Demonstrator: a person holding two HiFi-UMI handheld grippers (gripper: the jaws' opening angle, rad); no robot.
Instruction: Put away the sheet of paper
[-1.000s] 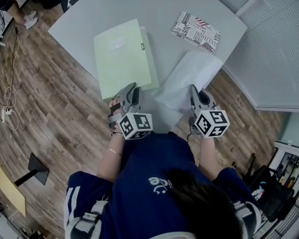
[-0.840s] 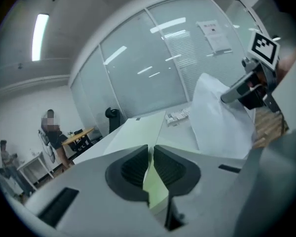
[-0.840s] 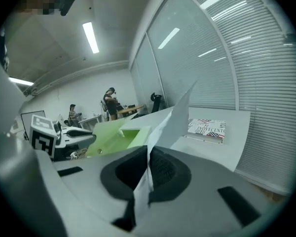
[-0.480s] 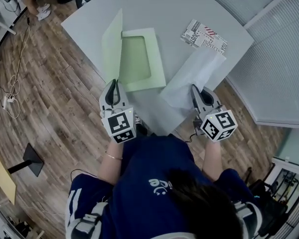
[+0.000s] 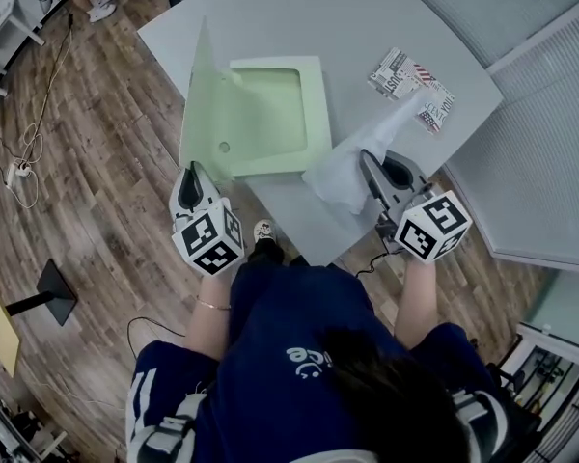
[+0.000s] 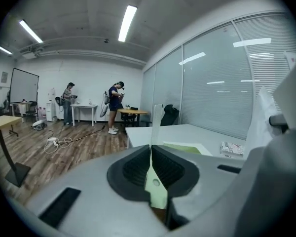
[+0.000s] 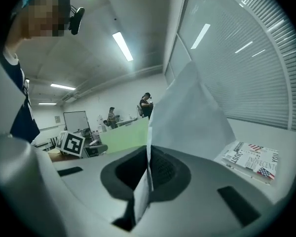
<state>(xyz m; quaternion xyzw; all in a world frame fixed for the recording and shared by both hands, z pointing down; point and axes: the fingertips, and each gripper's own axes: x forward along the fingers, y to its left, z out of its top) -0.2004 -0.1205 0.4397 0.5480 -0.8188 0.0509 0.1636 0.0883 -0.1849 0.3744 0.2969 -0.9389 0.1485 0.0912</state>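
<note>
A pale green folder [image 5: 270, 114] lies open on the grey table [image 5: 299, 8]. Its front cover [image 5: 205, 114] stands up on edge along the folder's left side. My left gripper [image 5: 191, 172] pinches that cover's near edge, and its jaws are closing on it; in the left gripper view the green cover [image 6: 157, 191] sits between the pads of the left gripper [image 6: 151, 152]. My right gripper [image 5: 367, 165] is shut on the near edge of a white sheet of paper [image 5: 386, 128], held up off the table to the folder's right. The sheet [image 7: 192, 112] rises from the right gripper [image 7: 149, 167].
A printed booklet [image 5: 412, 83] lies on the table at the far right, beyond the sheet. Window blinds [image 5: 550, 114] run along the right. Wood floor [image 5: 87, 162] with cables lies to the left. People stand at tables [image 6: 84, 107] far across the room.
The left gripper has shut on the folder's cover and swung it up and open to the left. The right gripper has lifted the sheet and tilted it up.
</note>
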